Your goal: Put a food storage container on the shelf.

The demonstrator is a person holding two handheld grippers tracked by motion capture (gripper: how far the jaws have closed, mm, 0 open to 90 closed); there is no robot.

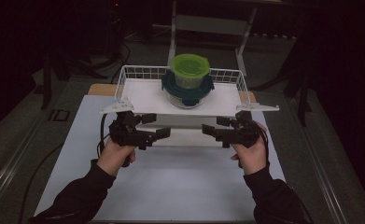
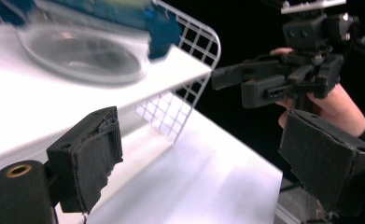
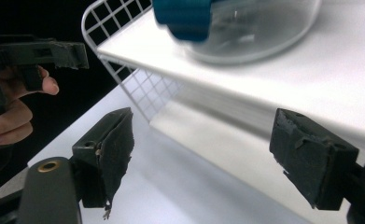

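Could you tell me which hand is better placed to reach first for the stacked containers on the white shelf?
Roughly even, with a slight edge to the right. The stacked containers sit just right of the shelf's middle. Both the right gripper and left gripper are open and empty, below the front edge.

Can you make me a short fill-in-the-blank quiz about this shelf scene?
1. The green-lidded tub sits on top of a bowl with a ____ lid.
2. Both containers stand on a white ____ with wire mesh sides.
3. The left tongs and right tongs both have their jaws ____, with nothing held.
4. Both tongs are in front of the rack, just ____ its top board.

Missing words: blue; rack; open; below
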